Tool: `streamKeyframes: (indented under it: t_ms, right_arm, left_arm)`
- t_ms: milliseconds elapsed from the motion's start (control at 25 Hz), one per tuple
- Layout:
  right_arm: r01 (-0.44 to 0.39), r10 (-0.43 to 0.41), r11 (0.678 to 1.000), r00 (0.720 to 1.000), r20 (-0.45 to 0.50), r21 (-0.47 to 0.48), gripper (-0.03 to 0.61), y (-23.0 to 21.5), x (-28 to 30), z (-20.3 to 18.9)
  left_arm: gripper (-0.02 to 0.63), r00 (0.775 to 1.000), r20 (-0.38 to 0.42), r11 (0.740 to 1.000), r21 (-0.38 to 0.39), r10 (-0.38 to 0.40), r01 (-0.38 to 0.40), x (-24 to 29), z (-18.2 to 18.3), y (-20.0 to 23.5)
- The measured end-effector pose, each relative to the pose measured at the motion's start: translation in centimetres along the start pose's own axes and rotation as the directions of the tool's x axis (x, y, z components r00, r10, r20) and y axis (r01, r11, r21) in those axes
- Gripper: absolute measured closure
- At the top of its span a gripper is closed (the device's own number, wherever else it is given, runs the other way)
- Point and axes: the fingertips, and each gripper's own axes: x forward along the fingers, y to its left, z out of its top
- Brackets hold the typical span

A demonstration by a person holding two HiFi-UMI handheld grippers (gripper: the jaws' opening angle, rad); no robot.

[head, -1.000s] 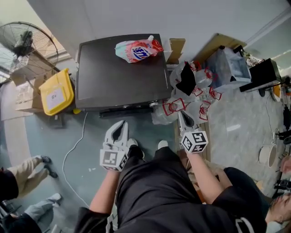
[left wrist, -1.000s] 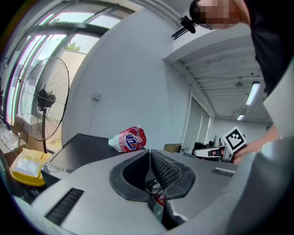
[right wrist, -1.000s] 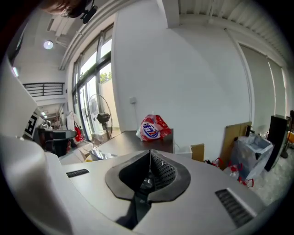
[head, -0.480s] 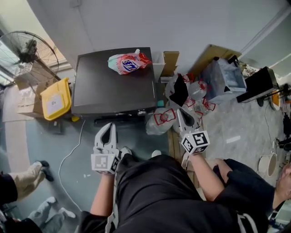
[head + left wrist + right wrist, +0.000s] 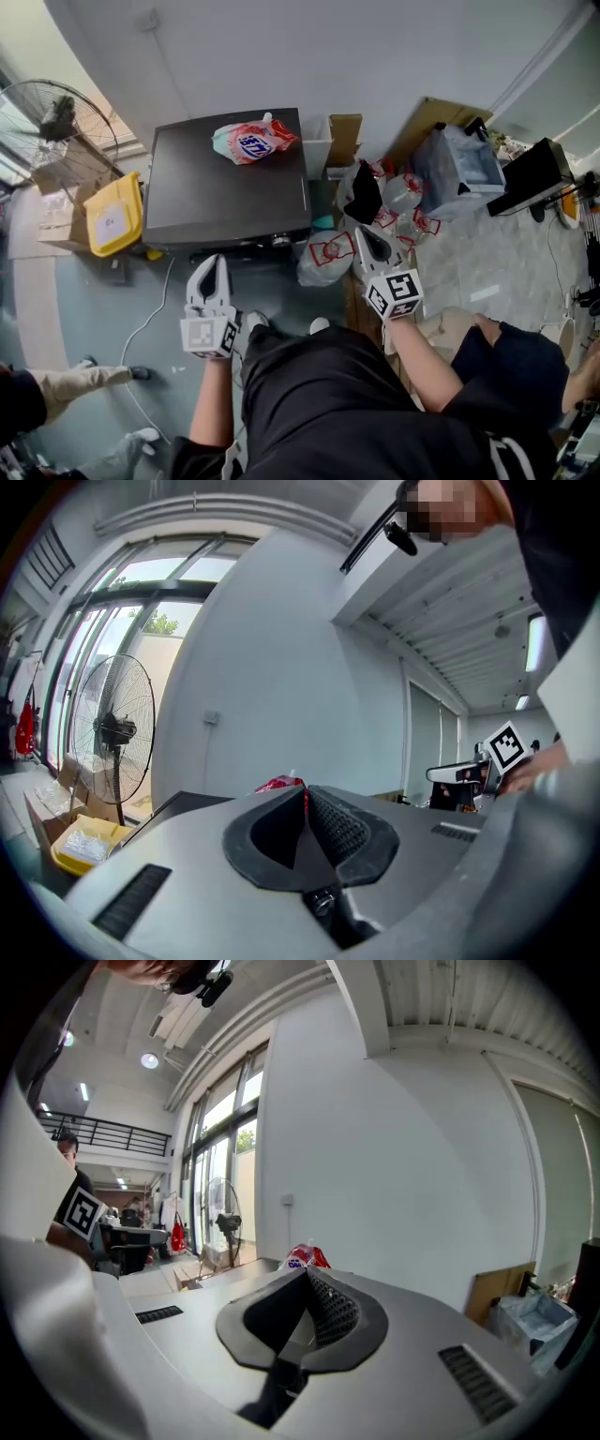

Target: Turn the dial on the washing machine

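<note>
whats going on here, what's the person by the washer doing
A person stands facing a dark washing machine, holding a left hand-held gripper and a right hand-held gripper. Both are shut and empty, held short of the machine's front; neither touches it. A detergent bag lies on its lid.

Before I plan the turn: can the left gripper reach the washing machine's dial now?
Probably yes: the left gripper, shut and empty, hangs close before the dial, and nothing stands between them.
</note>
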Motion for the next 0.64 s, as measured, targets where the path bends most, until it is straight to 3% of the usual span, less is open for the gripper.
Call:
streamKeyframes:
  t_ms: [640]
  right_arm:
    - [-0.023, 0.023, 1.0, 1.0, -0.005, 0.009, 0.578, -0.5, -1.7, -0.9]
  left_arm:
    - [0.603, 0.999, -0.026, 0.999, -0.008, 0.037, -0.037, -1.3, -2.3, -2.2]
